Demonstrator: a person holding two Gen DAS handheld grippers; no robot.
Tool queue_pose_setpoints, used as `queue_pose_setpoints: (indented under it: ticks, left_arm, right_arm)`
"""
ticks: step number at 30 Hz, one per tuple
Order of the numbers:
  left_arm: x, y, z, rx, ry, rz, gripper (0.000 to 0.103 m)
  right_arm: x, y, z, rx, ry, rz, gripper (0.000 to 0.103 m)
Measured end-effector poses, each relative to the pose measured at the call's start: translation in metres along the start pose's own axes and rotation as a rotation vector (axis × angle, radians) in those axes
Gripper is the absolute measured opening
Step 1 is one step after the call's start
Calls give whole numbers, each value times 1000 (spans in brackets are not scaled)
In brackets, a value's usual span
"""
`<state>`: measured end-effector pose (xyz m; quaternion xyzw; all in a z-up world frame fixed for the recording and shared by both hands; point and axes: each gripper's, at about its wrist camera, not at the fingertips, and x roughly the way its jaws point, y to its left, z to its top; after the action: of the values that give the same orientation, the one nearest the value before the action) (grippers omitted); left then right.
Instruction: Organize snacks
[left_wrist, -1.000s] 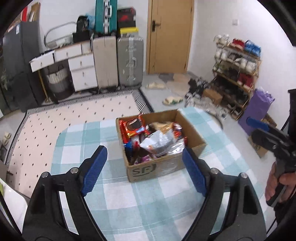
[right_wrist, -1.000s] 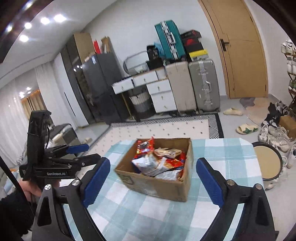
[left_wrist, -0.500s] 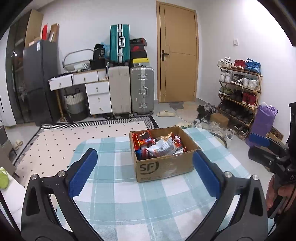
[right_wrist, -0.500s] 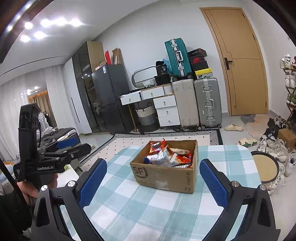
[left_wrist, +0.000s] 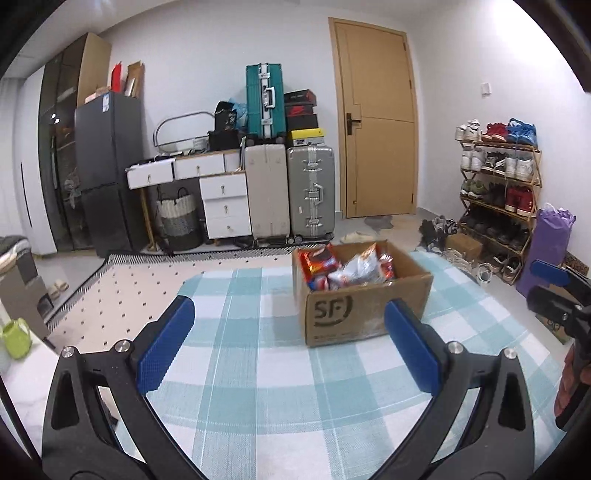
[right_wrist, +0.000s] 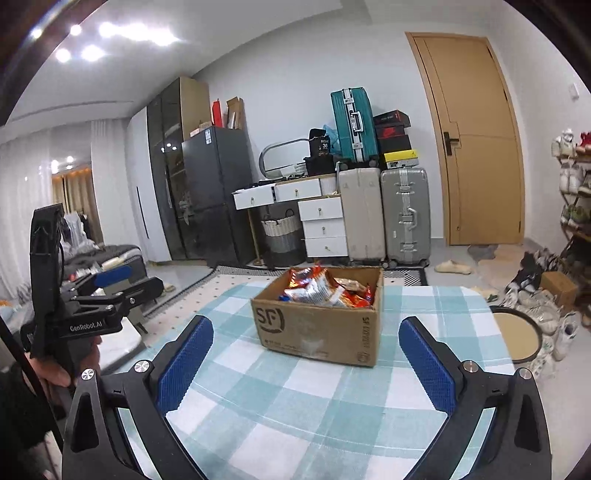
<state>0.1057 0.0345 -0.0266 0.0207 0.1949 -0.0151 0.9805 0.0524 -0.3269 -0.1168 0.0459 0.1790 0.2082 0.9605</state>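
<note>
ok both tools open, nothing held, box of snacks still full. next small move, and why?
Probably bring the right tool forward and down over the cardboard box toward the top snack packets. Both it and the left tool are open and empty, short of the box, and every packet sits inside, heaped near the rim, so nothing is sorted yet. The checked tablecloth offers room to lay them out.

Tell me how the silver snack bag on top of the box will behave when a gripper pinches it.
The silver snack bag looks like crinkled foil, so it will probably crumple and feel light. Its glossy surface may slip between the pads. It lies loose on other packets in the cardboard box, so neighbours may shift.
</note>
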Motion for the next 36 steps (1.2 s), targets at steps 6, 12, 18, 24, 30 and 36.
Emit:
queue_pose_setpoints:
  ticks: [6,12,18,24,30,36]
  left_arm:
    - [32,15,-35,-25,35,32,103]
    - [67,28,-78,-95,76,23,103]
    - [92,33,-102,-122,92,35,102]
    - [99,33,-105,-121,67,37,102]
    - [98,33,-103,-121,80,40,103]
    - [91,30,-103,-106,64,55,103]
  right_arm:
    - [12,-13,-38,0,24,-56,102]
    - [31,-31,-72,30,72,-129,102]
    - [27,-34,-79,34,29,-141,102]
    - [25,-34,-77,22,27,-177,103]
    - [26,-33,-76,19,31,-178,103]
    - [24,-32,-77,26,28,-177,103]
